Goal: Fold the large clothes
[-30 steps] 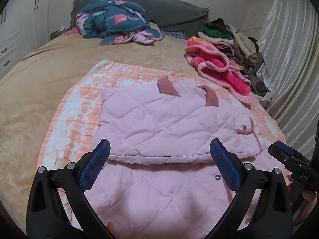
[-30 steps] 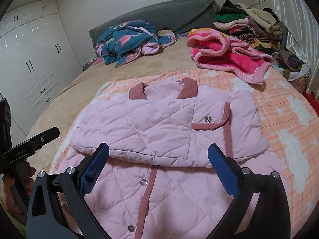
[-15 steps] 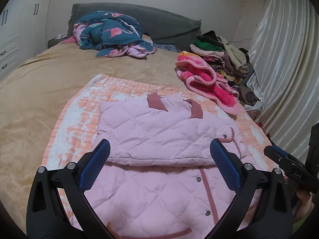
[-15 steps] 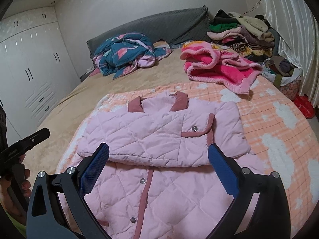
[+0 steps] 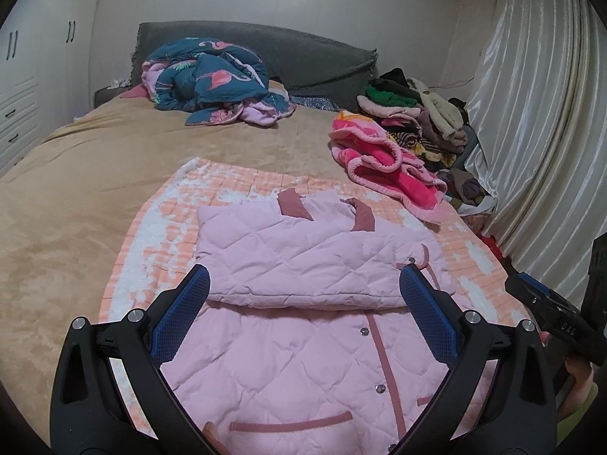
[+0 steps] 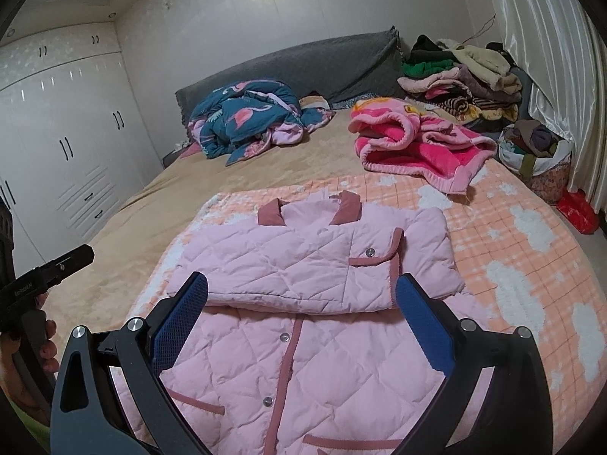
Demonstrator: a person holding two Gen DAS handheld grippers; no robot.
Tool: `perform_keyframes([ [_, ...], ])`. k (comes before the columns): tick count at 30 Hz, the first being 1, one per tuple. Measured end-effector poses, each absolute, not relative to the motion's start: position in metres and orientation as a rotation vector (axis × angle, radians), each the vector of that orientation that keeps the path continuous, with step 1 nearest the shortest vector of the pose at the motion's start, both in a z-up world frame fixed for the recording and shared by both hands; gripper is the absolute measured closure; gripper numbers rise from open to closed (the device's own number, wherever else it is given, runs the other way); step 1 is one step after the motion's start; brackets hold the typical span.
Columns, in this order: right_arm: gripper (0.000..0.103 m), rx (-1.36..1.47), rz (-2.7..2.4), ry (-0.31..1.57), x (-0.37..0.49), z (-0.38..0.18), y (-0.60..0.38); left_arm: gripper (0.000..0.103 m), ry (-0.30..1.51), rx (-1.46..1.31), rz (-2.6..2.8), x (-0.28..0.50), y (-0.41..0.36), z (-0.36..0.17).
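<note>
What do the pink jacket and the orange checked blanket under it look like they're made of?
The pink jacket looks like a padded, quilted woven shell with a matte finish: diamond stitching puffs between the seams, with darker pink trim and what seem to be metal snaps. The orange checked blanket looks like soft fleece or plush: its surface is fuzzy and its white patches have blurred edges.

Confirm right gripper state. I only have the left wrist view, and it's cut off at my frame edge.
Observer: The right gripper is open. Its fingers are spread wide over the pink jacket, with nothing between them.
Operator: And where's my left one relative to the jacket?
Observer: The left gripper is out past the jacket's side, over the tan bedspread, not touching fabric.
</note>
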State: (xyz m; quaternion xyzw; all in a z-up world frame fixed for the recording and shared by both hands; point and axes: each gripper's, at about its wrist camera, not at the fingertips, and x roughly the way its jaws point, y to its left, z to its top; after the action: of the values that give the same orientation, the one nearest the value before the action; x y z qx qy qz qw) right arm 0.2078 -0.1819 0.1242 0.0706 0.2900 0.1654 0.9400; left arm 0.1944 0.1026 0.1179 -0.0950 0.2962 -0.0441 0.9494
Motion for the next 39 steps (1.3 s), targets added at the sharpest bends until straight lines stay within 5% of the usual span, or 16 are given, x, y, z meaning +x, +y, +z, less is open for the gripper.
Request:
perform_keyframes([
  [39, 0.004, 0.09, 0.343, 0.527, 0.116, 0.159, -0.221, 0.009, 0.606, -0.126, -0.08, 0.117, 0.079, 0.122],
])
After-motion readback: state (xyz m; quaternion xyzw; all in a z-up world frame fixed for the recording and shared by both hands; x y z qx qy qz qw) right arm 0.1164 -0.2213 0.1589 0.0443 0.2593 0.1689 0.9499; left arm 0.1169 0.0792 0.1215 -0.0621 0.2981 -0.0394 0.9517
